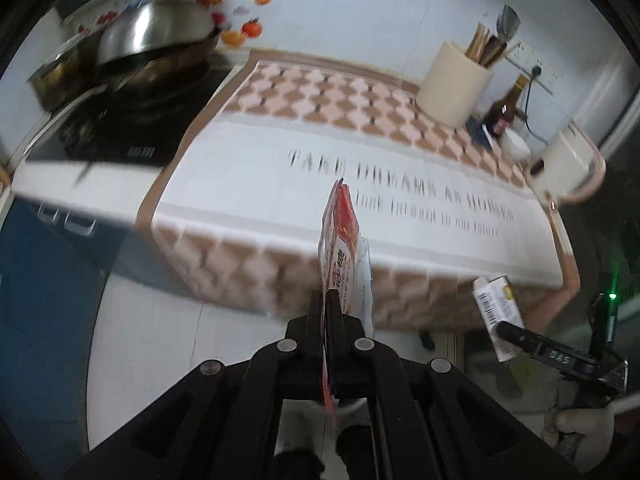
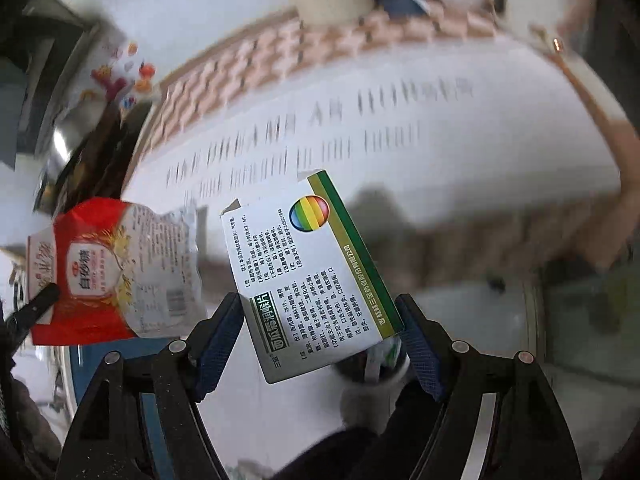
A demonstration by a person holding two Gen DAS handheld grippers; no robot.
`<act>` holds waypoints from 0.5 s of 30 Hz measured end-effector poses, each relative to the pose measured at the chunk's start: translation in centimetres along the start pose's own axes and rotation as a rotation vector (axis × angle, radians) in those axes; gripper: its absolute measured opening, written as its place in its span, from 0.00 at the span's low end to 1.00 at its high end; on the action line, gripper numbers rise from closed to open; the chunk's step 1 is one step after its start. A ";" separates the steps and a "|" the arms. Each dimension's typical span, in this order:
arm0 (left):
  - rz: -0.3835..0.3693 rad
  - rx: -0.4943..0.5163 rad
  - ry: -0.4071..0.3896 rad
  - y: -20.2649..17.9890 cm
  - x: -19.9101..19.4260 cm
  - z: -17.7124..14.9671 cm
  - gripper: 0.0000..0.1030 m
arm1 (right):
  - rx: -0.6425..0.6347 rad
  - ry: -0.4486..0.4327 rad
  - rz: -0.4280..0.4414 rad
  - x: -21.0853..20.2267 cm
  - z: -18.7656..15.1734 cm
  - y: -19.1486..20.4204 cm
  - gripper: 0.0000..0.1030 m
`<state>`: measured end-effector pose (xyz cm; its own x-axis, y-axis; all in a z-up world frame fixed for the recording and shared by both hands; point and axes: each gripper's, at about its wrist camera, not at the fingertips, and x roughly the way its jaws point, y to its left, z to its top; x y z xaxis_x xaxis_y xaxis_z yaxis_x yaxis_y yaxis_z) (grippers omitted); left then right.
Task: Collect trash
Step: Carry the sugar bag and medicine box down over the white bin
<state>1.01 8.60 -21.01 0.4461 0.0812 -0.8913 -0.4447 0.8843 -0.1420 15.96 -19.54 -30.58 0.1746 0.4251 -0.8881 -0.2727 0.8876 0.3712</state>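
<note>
The left gripper (image 1: 331,304) pinches a crumpled red-and-white plastic sugar packet (image 1: 345,252) edge-on; the right gripper (image 2: 320,320), jaws half spread, clamps a white-and-green cardboard medicine box (image 2: 308,272) (both lifted, presumably binward); beyond lies the patterned pink-and-white tablecloth (image 1: 360,184).

Left claw (image 1: 329,300) is black, and the packet (image 1: 343,248) pinched in it is red and white with yellow bits. Past it the surface (image 1: 248,184) wears a white cloth with grey lettering and a pink-and-tan diamond border. The right claw (image 2: 320,320) has blue pads (image 2: 218,344), and between them sits a white box (image 2: 308,272) with black print, a green and olive stripe, and a rainbow-striped ball logo.
</note>
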 end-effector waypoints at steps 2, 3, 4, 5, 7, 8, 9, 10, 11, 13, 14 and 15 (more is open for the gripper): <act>-0.007 -0.013 0.051 0.2 0.7 -2.5 0.00 | -0.004 0.053 -0.002 0.5 -3.9 -0.1 0.76; -0.003 -0.015 0.078 0.1 1.4 -3.8 0.00 | -0.008 0.076 -0.005 1.0 -5.3 -0.3 0.76; -0.003 -0.019 0.098 0.0 2.0 -4.7 0.00 | -0.015 0.107 -0.007 1.8 -6.9 -0.5 0.76; -0.006 -0.036 0.136 -0.1 3.6 -6.1 0.00 | -0.020 0.125 -0.013 2.3 -7.7 -0.7 0.76; 0.013 -0.044 0.179 -0.4 6.9 -8.3 0.00 | -0.023 0.182 -0.031 4.6 -10.4 -1.9 0.76; 0.028 -0.041 0.189 -0.6 8.3 -9.2 0.00 | -0.022 0.205 -0.040 5.9 -11.5 -2.6 0.76; 0.041 -0.038 0.218 -0.9 11.5 -10.5 0.00 | -0.025 0.219 -0.051 7.0 -12.3 -3.2 0.76; 0.045 -0.042 0.235 -0.9 13.4 -11.4 0.00 | -0.030 0.237 -0.071 8.9 -13.5 -4.2 0.76; 0.049 -0.051 0.258 -0.9 16.2 -12.5 0.00 | -0.029 0.253 -0.083 10.8 -14.2 -5.2 0.76; 0.050 -0.065 0.307 -1.0 22.5 -14.9 0.00 | -0.012 0.282 -0.103 14.9 -15.8 -7.5 0.75; 0.047 -0.076 0.332 -1.1 26.6 -16.2 0.00 | 0.002 0.295 -0.107 17.2 -16.5 -8.8 0.75; 0.045 -0.083 0.344 -1.1 29.3 -17.2 0.00 | 0.017 0.304 -0.109 19.3 -16.5 -9.8 0.75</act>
<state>1.21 2.13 -54.36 0.1431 -0.0531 -0.9883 -0.5256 0.8420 -0.1214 6.37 -22.99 -55.82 -0.0898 0.2567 -0.9623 -0.2516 0.9290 0.2713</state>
